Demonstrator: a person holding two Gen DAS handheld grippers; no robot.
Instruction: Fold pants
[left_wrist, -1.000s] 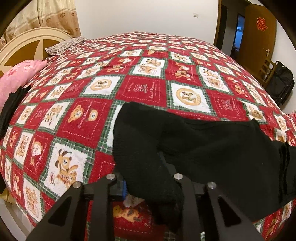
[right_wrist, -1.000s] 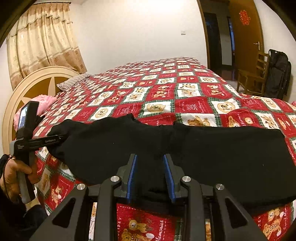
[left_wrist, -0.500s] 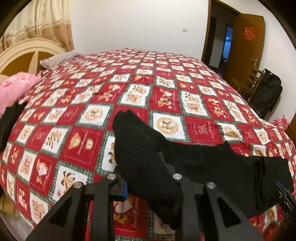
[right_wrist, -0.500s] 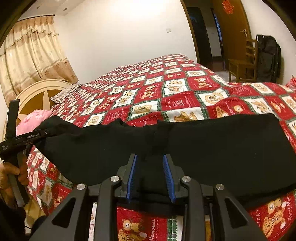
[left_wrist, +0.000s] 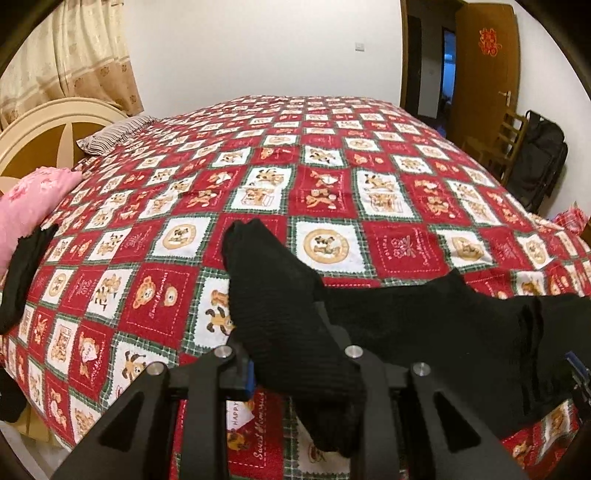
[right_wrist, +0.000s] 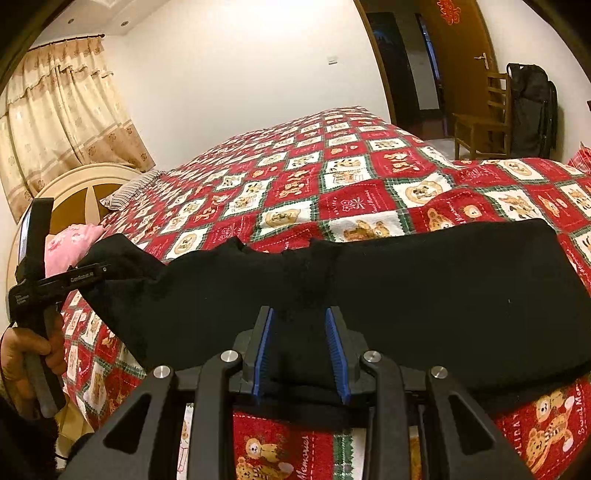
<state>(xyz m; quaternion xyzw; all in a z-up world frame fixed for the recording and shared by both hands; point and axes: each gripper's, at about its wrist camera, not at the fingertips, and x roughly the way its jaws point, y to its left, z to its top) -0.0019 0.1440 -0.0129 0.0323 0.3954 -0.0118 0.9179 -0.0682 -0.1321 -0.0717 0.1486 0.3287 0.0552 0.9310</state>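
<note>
The black pants hang stretched between my two grippers above the red patchwork bedspread. My right gripper is shut on a bunched edge of the pants between its blue pads. My left gripper is shut on the other end, and the cloth drapes over its fingers and hides the tips. The left gripper also shows in the right wrist view, at the left, held by a hand. The right part of the pants lies low over the bed's near edge.
A pink pillow and a dark garment lie at the bed's left end by the cream headboard. A striped pillow lies further back. A wooden chair and a black bag stand by the door.
Both grippers have risen with the pants, lifting the cloth off the bedspread. The pants hang tauter between them, and more of the room shows in both views.
</note>
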